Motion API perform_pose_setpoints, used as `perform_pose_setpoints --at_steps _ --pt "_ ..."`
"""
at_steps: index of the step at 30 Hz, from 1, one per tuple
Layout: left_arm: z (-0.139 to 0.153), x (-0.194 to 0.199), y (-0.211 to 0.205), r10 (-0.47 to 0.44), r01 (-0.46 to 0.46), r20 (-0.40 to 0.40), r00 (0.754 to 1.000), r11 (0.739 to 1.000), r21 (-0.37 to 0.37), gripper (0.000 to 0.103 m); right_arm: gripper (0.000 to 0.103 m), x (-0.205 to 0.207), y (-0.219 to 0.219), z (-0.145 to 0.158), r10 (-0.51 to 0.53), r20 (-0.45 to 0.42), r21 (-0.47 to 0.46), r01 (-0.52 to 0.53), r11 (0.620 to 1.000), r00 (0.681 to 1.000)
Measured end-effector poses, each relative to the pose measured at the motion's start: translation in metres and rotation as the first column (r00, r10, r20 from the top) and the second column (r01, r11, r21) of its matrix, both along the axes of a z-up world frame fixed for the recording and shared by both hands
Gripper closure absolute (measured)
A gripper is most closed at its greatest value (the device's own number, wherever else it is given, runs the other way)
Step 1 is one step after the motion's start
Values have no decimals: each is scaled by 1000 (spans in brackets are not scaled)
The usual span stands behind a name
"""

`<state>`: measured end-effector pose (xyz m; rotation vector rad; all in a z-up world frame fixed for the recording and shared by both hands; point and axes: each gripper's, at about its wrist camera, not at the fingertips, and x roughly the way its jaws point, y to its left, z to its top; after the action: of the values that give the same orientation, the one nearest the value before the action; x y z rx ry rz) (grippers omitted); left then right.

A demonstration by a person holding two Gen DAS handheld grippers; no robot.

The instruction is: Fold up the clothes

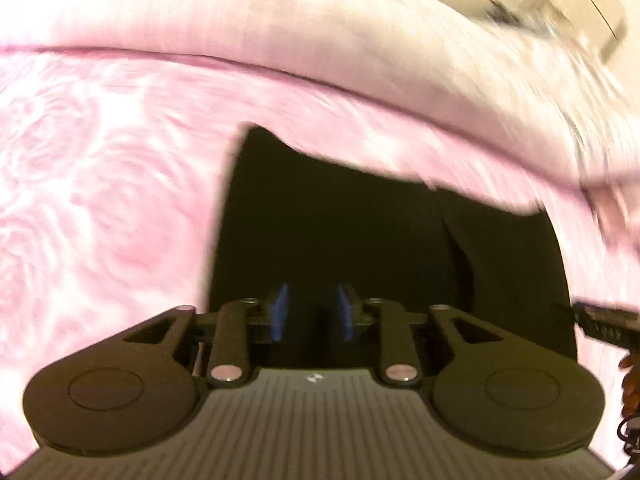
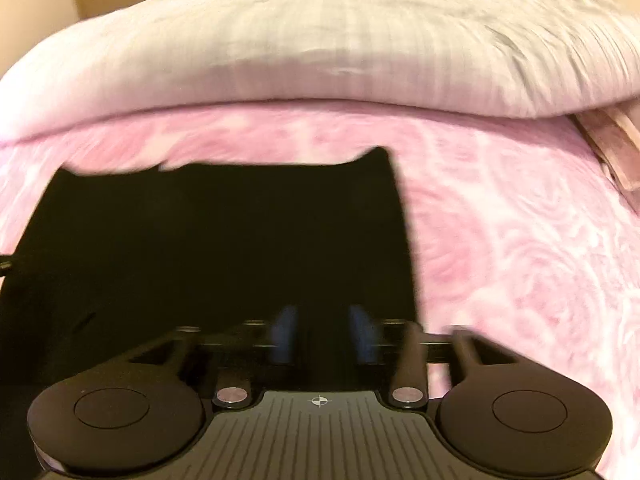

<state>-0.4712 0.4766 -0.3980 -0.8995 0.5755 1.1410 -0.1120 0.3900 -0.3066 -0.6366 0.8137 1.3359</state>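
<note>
Both wrist views are motion-blurred.

Left gripper (image 1: pixel 310 312): jaws part-way apart, blue pads (image 1: pixel 280 312) show a clear gap. Nothing is pinched between them that I can see, so it reads as released. It sits at 6 o'clock of its view, over the near edge of the black fabric garment (image 1: pixel 360 232).

Right gripper (image 2: pixel 322 334): jaws spread wider, blue pads (image 2: pixel 285 332) blurred, only dark cloth visible behind the gap; released too. Also at 6 o'clock of its view, over the garment's near edge.

The garment lies flat on the pink rose-patterned plush blanket (image 1: pixel 100 200). In the left view it fills centre to 3 o'clock, with a pointed corner up at 11 o'clock of the gripper. In the right view it fills centre to 9 o'clock, its pointed corner at about 1 o'clock of the gripper.

A pale pink ribbed duvet roll (image 2: pixel 300 48) runs across 12 o'clock in both views, beyond the garment.

In the left view, part of the other black tool (image 1: pixel 600 322) and some fingers (image 1: pixel 630 380) show at 3 o'clock, at the garment's right edge.
</note>
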Motion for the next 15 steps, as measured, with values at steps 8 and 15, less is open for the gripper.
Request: perform_pose_setpoints --at_steps 8,15 --pt "-18 -6 84 20 -11 116 993 997 -78 60 45 67 88 -22 -91 -188 18 96 995 978" --pt "12 0 66 -45 31 76 996 984 176 98 97 62 88 1 43 -151 148 -20 989 988"
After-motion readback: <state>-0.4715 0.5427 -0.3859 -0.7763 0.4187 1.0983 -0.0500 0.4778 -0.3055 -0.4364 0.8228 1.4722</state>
